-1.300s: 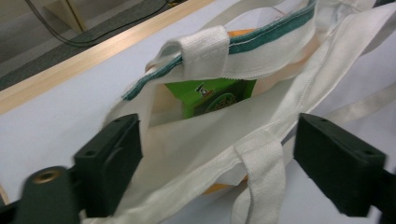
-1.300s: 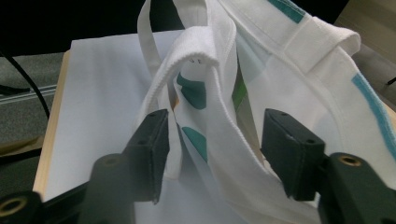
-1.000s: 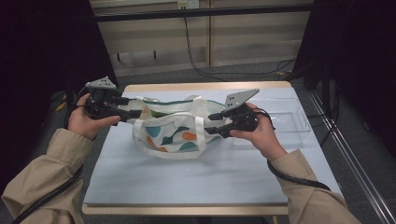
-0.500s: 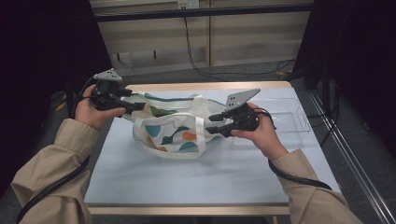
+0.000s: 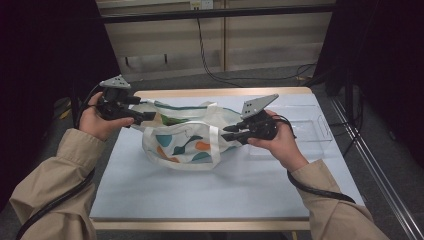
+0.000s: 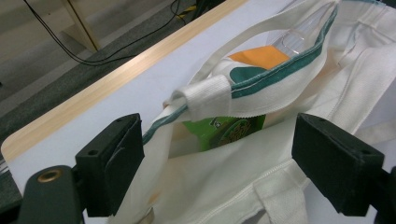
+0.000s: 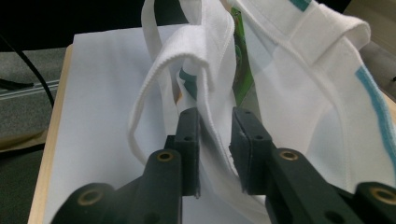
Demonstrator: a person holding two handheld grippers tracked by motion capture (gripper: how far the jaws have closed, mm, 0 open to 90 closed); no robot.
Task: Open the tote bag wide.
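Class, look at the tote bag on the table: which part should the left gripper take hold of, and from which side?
Probably the green-trimmed rim of the tote bag at its left end, approached from that end: the mouth gapes there, so one jaw could slip inside, one outside.

Dim room, dark surround; table evenly lit from above (soft shadows); close foreground slightly blurred.

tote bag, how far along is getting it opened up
Done: a green packet and a clear container already sit inside the tote bag. In hand: the right tool has just been closing on the bag's rim, fabric between its jaws, while the left tool, jaws wide and just opening, straddles the other end. Left, probably: a firm grip on both ends.
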